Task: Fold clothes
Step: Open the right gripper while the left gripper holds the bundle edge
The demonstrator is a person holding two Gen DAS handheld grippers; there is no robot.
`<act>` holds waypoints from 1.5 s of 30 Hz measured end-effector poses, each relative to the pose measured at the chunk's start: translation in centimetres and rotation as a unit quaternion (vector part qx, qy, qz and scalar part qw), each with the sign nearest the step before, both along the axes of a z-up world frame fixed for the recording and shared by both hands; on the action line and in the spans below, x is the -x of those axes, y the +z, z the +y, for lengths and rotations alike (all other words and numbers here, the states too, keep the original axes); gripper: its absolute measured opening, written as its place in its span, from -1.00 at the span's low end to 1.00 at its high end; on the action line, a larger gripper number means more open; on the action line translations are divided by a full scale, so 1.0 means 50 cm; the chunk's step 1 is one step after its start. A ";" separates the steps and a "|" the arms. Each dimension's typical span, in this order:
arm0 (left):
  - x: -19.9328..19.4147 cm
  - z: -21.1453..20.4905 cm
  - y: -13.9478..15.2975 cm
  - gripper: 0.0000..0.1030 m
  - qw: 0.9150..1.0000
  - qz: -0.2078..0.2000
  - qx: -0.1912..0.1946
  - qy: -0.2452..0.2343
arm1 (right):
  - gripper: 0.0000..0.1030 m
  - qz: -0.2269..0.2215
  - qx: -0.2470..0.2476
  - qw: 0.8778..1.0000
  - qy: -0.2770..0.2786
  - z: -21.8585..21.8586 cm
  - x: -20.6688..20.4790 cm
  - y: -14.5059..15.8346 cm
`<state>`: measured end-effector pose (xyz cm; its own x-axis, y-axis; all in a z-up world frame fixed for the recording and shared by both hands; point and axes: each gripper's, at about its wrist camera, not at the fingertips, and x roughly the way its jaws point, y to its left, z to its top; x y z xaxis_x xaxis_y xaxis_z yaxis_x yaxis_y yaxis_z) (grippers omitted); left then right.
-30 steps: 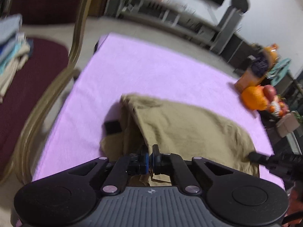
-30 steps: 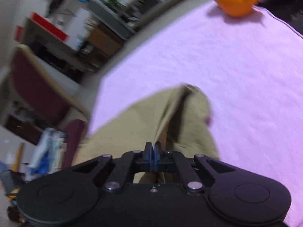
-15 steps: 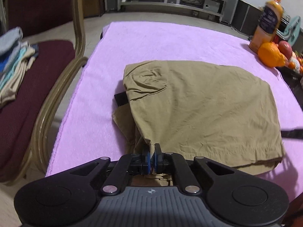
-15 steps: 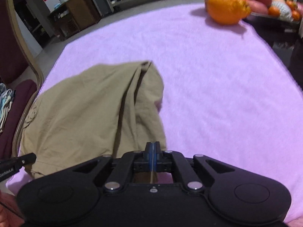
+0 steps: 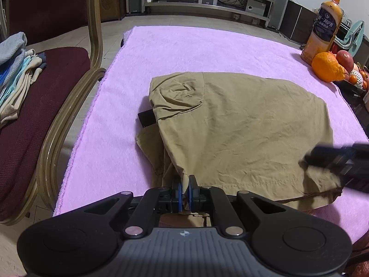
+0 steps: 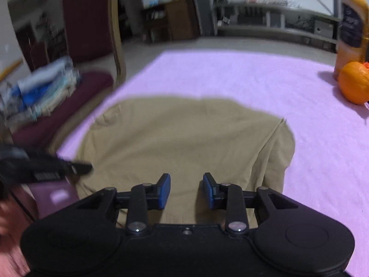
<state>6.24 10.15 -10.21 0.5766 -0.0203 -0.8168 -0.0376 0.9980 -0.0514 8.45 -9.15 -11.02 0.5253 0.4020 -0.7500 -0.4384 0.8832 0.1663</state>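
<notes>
1. A khaki garment (image 5: 242, 127), folded over on itself, lies at the centre of the left wrist frame on a bench covered by a pink cloth (image 5: 196, 50).
2. The left gripper (image 5: 184, 190) at bottom centre has its fingers narrow with the garment's near corner pinched between them, though they are beginning to part.
3. The right gripper (image 6: 186, 190) hovers over the garment's near edge at lower centre of its blurred view; its fingers are opening and seem to hold nothing.
4. Judged step: one fold laid down, both corners being let go. The next move calls for a fresh grip on an edge for another fold.
5. A dark item (image 5: 146, 118) pokes out under the garment's left side and may bunch the fold.
6. An orange (image 5: 327, 67) and a juice bottle (image 5: 322, 27) stand upper right; a chair (image 5: 46, 87) with stacked clothes (image 5: 13, 73) sits at left. None blocks the work.
</notes>
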 end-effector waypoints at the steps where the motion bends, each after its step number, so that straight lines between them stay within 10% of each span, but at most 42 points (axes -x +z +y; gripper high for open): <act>1: 0.000 0.001 -0.001 -0.81 1.000 0.001 0.000 0.000 | -0.43 0.018 0.030 0.999 0.004 0.006 -0.006 -0.020; 9: 0.081 0.037 0.056 -0.84 0.994 -0.077 0.073 0.020 | -0.44 0.032 0.047 0.998 0.009 -0.024 0.040 -0.013; 16: 0.024 -0.038 0.109 -0.77 0.985 -0.162 0.005 -0.060 | -0.44 0.042 0.041 0.998 0.003 -0.025 0.031 -0.025; 24: 0.061 0.002 0.171 -0.78 0.966 -0.251 0.060 -0.030 | -0.44 0.051 0.028 0.998 0.002 -0.036 0.024 -0.028; 27: 0.050 -0.006 0.159 -0.69 0.971 -0.225 0.063 -0.053 | -0.44 0.059 0.029 0.998 -0.004 -0.033 0.018 -0.029; 31: -0.017 -0.041 0.045 -0.79 0.995 -0.082 0.017 -0.050 | -0.44 0.060 0.030 0.998 -0.004 -0.033 0.017 -0.030; 34: -0.040 -0.059 -0.010 -0.75 0.998 -0.016 -0.014 -0.056 | -0.44 0.061 0.028 0.998 -0.002 -0.035 0.017 -0.029; 41: -0.021 -0.066 -0.016 -0.75 0.998 -0.006 -0.032 -0.061 | -0.42 0.092 -0.045 0.994 -0.039 -0.106 0.031 0.096; 45: -0.024 -0.045 -0.016 -0.75 0.999 0.001 0.007 -0.044 | -0.41 0.011 -0.074 0.996 -0.047 -0.141 0.041 0.230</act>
